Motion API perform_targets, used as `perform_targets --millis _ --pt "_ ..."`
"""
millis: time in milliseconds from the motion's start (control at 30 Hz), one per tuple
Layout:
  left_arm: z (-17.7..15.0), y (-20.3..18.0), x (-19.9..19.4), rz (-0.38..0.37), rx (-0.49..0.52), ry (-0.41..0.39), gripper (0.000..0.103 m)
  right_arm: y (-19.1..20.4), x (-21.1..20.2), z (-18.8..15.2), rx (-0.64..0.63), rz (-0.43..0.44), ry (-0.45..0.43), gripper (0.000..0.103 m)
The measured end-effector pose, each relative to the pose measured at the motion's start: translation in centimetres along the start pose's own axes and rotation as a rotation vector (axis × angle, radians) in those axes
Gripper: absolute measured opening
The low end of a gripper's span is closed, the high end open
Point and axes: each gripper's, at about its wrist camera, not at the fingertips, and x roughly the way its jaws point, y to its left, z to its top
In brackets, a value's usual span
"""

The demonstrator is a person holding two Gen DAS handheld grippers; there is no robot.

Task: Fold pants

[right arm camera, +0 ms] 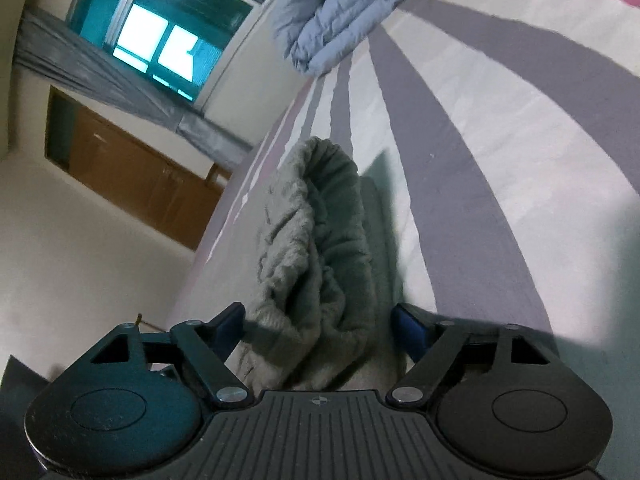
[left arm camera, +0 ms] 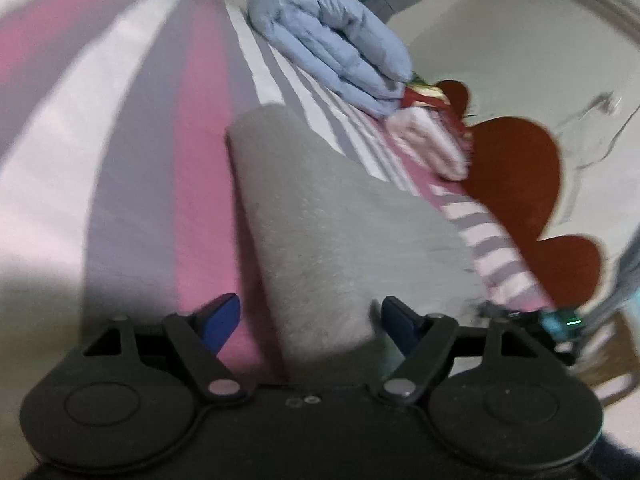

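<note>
The grey pants (left arm camera: 336,232) lie on a bed with a pink, white and grey striped sheet (left arm camera: 140,140). My left gripper (left arm camera: 310,324) is open, its blue fingers on either side of the flat grey cloth. In the right wrist view the bunched waistband of the pants (right arm camera: 316,248) runs up from between the fingers. My right gripper (right arm camera: 320,328) is open with the bunched cloth between its fingers, not pinched.
A folded light-blue quilt (left arm camera: 332,40) lies on the bed's far side; it also shows in the right wrist view (right arm camera: 336,20). A red rug (left arm camera: 520,168) lies on the floor beside the bed. A window (right arm camera: 160,36), grey curtain (right arm camera: 120,88) and wooden door (right arm camera: 132,168) stand beyond.
</note>
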Motion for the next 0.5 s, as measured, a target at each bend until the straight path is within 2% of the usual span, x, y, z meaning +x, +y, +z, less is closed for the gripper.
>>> perform_targets --millis 67,167,200,267,300,367,400,433,467,500 --pt "0.4 0.8 0.3 -0.088 -0.035 0.049 0.066 -0.7 -0.2 0.4 0.019 0.030 0.023 0.079" --pt "0.5 1.1 1.1 -0.103 -0.020 0.091 0.064 -2.1 -0.6 1.5 0.060 0.085 0.052 0.079" --pt "0.5 1.3 1.7 -0.127 -0.035 0.098 0.059 -2.3 -0.3 1.6 0.061 0.084 0.071 0.079" --pt "0.5 1.4 3.2 -0.170 -0.072 0.104 0.049 -2.2 0.7 1.9 0.078 0.095 0.095 0.087" --pt "0.5 1.3 3.9 -0.184 -0.079 0.099 0.041 -1.7 1.3 2.1 0.067 0.106 0.112 0.098" --pt "0.2 1.6 4.6 -0.210 -0.105 0.077 0.029 0.0 2.9 2.2 0.006 0.102 0.152 0.099" --pt "0.0 2.1 4.4 -0.234 -0.128 0.053 0.022 0.7 3.5 2.2 -0.020 0.101 0.161 0.097" --pt "0.0 2.5 4.1 -0.255 -0.147 0.030 0.022 1.2 3.9 2.4 -0.038 0.107 0.162 0.088" --pt "0.1 2.6 3.8 -0.265 -0.149 0.013 0.021 1.4 4.2 2.7 -0.048 0.105 0.157 0.065" --pt "0.3 2.5 3.5 -0.273 -0.138 -0.004 0.018 1.7 4.4 3.3 -0.055 0.125 0.143 0.060"
